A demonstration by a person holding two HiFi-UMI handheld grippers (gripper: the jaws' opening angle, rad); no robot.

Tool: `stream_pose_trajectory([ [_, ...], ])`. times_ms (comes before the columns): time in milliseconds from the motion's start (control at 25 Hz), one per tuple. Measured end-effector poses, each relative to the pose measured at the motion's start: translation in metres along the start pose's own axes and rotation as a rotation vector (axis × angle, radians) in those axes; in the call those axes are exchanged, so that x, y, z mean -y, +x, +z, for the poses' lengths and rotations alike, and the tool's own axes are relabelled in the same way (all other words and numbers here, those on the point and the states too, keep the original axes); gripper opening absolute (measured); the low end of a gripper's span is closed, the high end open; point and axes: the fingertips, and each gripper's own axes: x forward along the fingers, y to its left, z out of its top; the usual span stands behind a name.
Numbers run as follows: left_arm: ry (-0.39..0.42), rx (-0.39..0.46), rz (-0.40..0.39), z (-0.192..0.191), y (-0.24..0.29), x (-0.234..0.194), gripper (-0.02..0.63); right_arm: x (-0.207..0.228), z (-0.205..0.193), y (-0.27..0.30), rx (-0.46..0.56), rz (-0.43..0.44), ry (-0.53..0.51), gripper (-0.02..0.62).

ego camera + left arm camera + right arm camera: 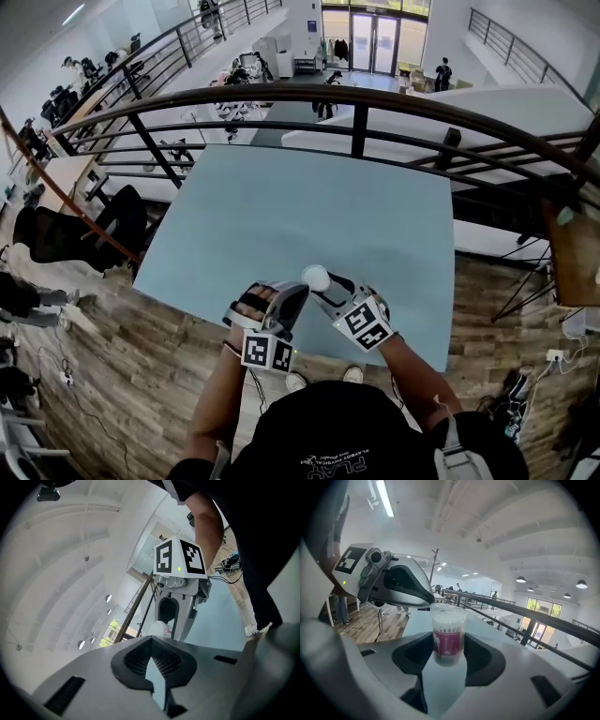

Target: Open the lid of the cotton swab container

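Pale blue laminate covers the table point(281, 216), and both grippers are over its near edge, close together. The right gripper point(328, 289) has its jaws clamped on the cotton swab container point(448, 638), a clear tub with a pink label band (white swab heads crowd the top). The tub is held upright, and I cannot tell whether its base touches the table. The left gripper point(155, 667) reaches in from the left with its jaws pressed together and nothing seen between them. Its tips are right at the tub's top rim, touching or just beside it. The views do not show whether the lid is seated. A dark railing point(356, 94) curves past the table's far edge, and a wooden floor point(122, 347) lies near left.
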Motion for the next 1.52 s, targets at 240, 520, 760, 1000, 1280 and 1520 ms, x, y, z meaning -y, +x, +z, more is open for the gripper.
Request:
stream_pose_trajectory([
  [240,0.012,0.031,0.092,0.009,-0.004,-0.016,0.007,-0.01,-0.006,-0.001,-0.001,0.026,0.003,0.216],
  [520,0.018,0.023,0.125,0.007,-0.003,-0.029,0.007,-0.027,-0.01,-0.001,-0.016,0.064,-0.024,0.216],
  [760,0.044,0.013,0.113,0.005,0.006,-0.031,0.008,-0.035,-0.018,-0.002,-0.022,0.078,-0.038,0.217],
  [1000,0.041,0.01,0.079,0.002,0.017,-0.023,0.008,-0.051,-0.016,-0.005,-0.015,0.103,-0.075,0.218],
  [1280,0.025,0.004,0.063,-0.002,0.023,-0.017,0.008,-0.053,-0.021,-0.006,-0.021,0.103,-0.068,0.218],
  [1520,-0.03,-0.005,0.054,-0.008,0.021,-0.012,0.008,-0.041,-0.026,-0.003,-0.036,0.063,-0.046,0.219],
])
